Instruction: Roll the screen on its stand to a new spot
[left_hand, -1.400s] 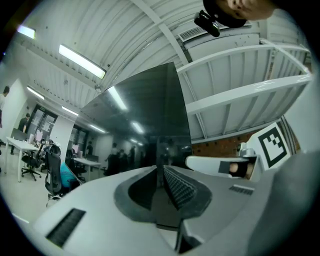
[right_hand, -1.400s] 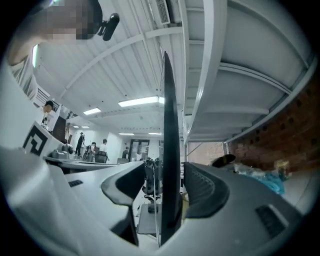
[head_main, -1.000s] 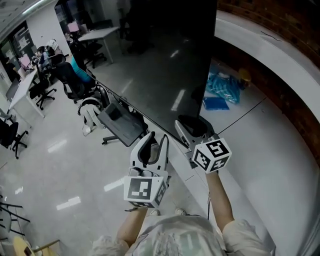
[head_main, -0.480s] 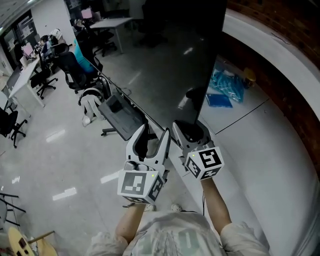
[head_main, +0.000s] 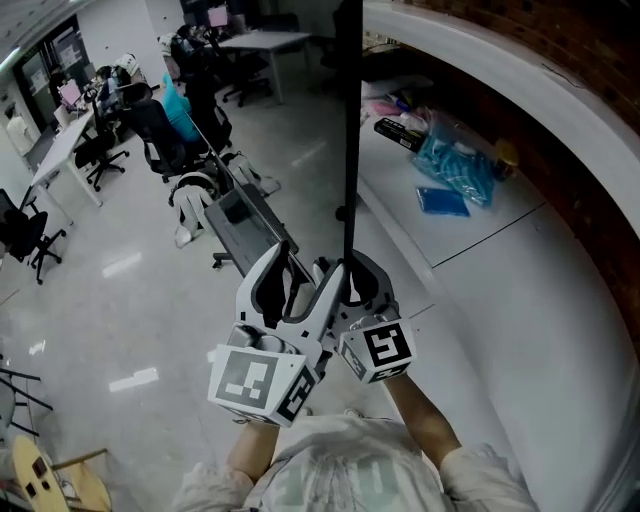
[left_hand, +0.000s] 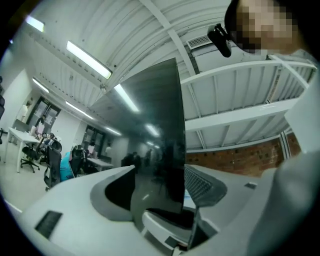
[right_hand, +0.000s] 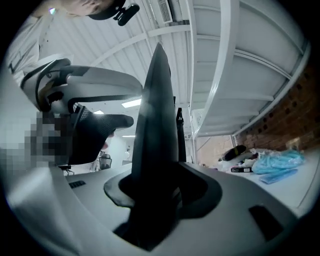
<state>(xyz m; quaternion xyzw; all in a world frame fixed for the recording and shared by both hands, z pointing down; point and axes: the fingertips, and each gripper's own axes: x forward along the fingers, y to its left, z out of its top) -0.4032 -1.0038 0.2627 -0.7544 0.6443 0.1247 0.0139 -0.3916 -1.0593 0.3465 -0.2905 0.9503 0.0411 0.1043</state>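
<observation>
Evidently mid-roll: the right gripper (head_main: 362, 274), jaws just closing, clamps the screen (left_hand: 150, 130) edge; the left gripper (head_main: 298, 280), jaws just opening, straddles it untouched. Next: regrip, push.

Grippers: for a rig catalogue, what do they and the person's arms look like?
The left gripper and right gripper: white, curved jaws, ribbed pads, each bearing a cube of black-and-white square markers. Short pale sleeves. Left jaws have just been opening, right closing, the screen between both.

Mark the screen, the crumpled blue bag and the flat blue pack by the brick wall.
screen (head_main: 349, 120), head view, its thin dark edge.
crumpled blue bag (head_main: 458, 165), head view, its middle.
flat blue pack (head_main: 443, 201), head view, its top face.
</observation>
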